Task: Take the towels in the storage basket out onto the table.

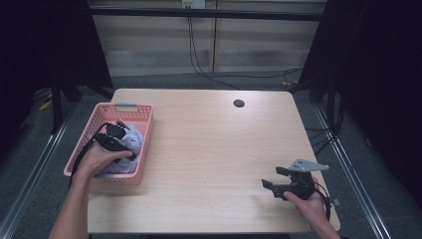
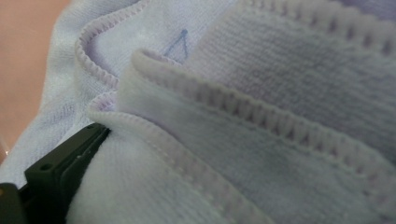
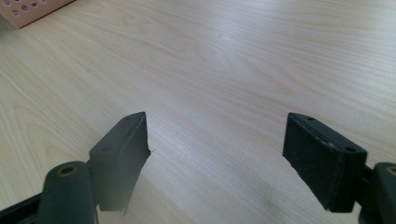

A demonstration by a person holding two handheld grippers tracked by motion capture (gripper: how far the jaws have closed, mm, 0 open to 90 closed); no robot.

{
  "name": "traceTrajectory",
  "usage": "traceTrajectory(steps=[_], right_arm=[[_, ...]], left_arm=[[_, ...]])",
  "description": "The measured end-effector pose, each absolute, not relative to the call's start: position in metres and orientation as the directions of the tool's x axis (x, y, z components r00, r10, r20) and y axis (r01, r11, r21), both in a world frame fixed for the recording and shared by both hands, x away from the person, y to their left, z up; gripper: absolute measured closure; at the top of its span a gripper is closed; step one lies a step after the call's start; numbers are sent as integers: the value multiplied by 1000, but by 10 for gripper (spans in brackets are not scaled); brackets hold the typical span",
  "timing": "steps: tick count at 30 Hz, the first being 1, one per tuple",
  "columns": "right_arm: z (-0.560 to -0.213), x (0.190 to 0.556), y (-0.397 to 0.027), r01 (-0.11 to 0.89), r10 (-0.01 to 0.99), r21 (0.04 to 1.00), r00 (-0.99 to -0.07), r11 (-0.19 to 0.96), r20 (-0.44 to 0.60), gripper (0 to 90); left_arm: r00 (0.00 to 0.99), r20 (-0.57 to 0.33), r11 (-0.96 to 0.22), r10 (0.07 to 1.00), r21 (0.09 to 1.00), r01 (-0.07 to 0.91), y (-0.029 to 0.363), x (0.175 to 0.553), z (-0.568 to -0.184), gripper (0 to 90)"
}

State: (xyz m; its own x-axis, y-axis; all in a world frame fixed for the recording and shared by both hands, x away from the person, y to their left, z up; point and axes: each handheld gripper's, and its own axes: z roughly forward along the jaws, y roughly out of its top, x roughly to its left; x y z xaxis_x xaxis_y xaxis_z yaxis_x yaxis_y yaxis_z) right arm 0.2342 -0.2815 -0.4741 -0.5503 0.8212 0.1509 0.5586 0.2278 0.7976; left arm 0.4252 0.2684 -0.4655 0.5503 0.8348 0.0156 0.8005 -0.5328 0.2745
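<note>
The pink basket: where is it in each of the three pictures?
High view: the pink basket sits at the table's left edge, holding a pale cloth that the left tongs reach into.
Left gripper view: a peach-pink blur at the far left, probably its wall, behind the cloth.
Right gripper view: its perforated corner at top left.
Shared landmark: the basket itself.

No legible text, label, brand or number is appearing in any view. The only mark showing is a small blue stitched or drawn sign, shaped like an open triangle or caret, on the pale lavender towel [image 2: 261, 121] in the left gripper view; it is sitting near the towel's hemmed edge and is not reading as a letter or a numeral. The towel's other folds are bearing no mark.
</note>
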Motion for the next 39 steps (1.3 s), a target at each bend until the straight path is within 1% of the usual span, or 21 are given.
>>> traceTrajectory(steps=[1,3,5,6,8,9,10,12,13,14,15,16,17,18,21,27,30,31,35,37,39], right_arm=[[-474,234,-281,558,820,797,-552,230,150,222],[-474,233,-281,559,821,797,-551,229,151,222],[-474,233,-281,559,821,797,-551,229,151,223],[-474,233,-282,560,822,797,-549,226,153,222],[-474,233,-282,562,821,796,-550,224,157,223],[-474,233,-282,561,820,796,-551,226,155,223],[-474,233,-282,561,820,796,-551,226,155,223],[-474,233,-282,562,820,796,-551,226,156,222],[-474,233,-282,562,820,796,-551,226,156,221],[-474,233,-282,561,820,796,-551,228,154,221],[-474,233,-282,561,820,796,-551,228,154,221],[-474,233,-282,561,820,796,-551,227,154,221],[-474,233,-283,562,822,797,-547,223,156,219],[-474,233,-283,562,822,797,-547,223,156,219],[-474,234,-283,563,826,796,-542,222,153,214],[-474,234,-284,569,829,793,-537,218,157,214],[-474,235,-284,577,834,790,-526,208,165,212],[-474,235,-285,578,833,789,-528,209,166,212],[-474,235,-284,575,831,790,-531,210,166,212],[-474,234,-284,573,829,792,-534,211,166,213],[-474,234,-285,568,828,795,-537,213,161,212]], left_arm=[[563,32,-549,826,273,790,268,426,-466,0],[547,29,-532,836,282,798,268,426,-468,0],[549,38,-535,835,287,795,269,425,-468,31],[538,44,-526,842,286,801,269,424,-466,80],[549,46,-538,834,286,793,271,424,-465,187],[531,48,-519,846,305,799,276,425,-462,260],[531,48,-519,846,305,799,276,425,-462,295],[524,53,-513,850,309,801,277,425,-462,314],[519,49,-508,854,300,807,277,426,-460,369],[524,51,-512,850,310,801,280,427,-459,416],[524,51,-512,850,310,801,280,427,-459,446],[516,25,-495,856,325,806,284,427,-458,446],[515,9,-488,857,332,807,286,427,-457,491],[515,9,-488,857,332,807,286,427,-457,506],[512,-15,-478,859,332,813,288,427,-454,537],[489,-69,-434,869,368,822,296,423,-448,573],[484,-111,-404,868,406,820,301,420,-441,574],[484,-121,-392,867,435,811,305,418,-437,574],[483,-149,-371,863,461,806,311,414,-429,573],[461,-172,-327,871,497,804,317,410,-422,572],[460,-182,-314,869,515,797,322,408,-418,571]])
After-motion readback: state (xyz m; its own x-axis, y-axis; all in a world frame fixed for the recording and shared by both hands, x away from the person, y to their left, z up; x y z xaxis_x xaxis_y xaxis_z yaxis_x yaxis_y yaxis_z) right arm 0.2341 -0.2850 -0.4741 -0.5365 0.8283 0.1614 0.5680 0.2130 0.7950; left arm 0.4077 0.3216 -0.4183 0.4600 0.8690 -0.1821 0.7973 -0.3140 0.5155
